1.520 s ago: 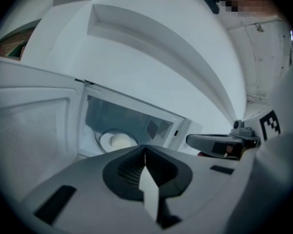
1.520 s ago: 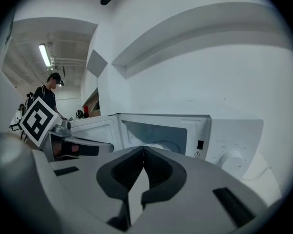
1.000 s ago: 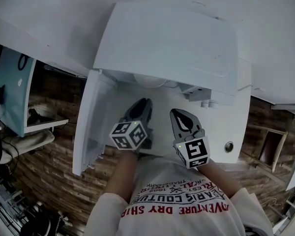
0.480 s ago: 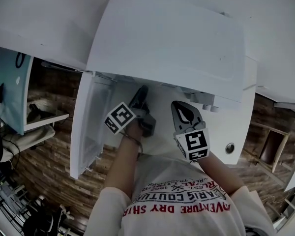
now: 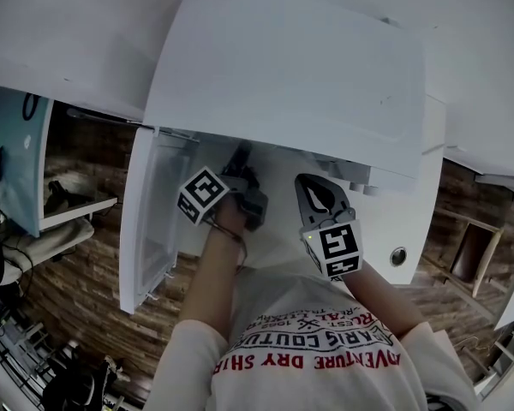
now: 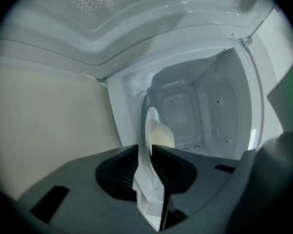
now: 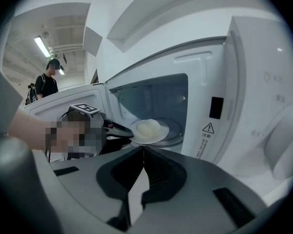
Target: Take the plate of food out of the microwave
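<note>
The white plate (image 7: pixel 157 136) with a pale mound of food (image 7: pixel 148 127) is at the mouth of the open microwave (image 5: pixel 291 67). My left gripper (image 6: pixel 145 152) reaches into the cavity. The plate's rim (image 6: pixel 149 130) stands edge-on between its jaws, and they are closing on it with both pads against the rim. In the right gripper view the left gripper (image 7: pixel 119 129) holds the plate's near-left edge. My right gripper (image 7: pixel 143 150) hangs back in front of the microwave, shut and empty. In the head view both the left gripper (image 5: pixel 242 156) and the right gripper (image 5: pixel 308 182) point at the opening.
The microwave door (image 5: pixel 146 221) is swung open to the left. A control panel with a round knob (image 7: pixel 288 145) is to the right of the cavity. A glass turntable (image 7: pixel 175 130) lies under the plate. A person (image 7: pixel 46 84) stands far off at the left.
My left gripper has gone forward into the microwave cavity and turned on its side. The right gripper has stayed nearly where it was.
</note>
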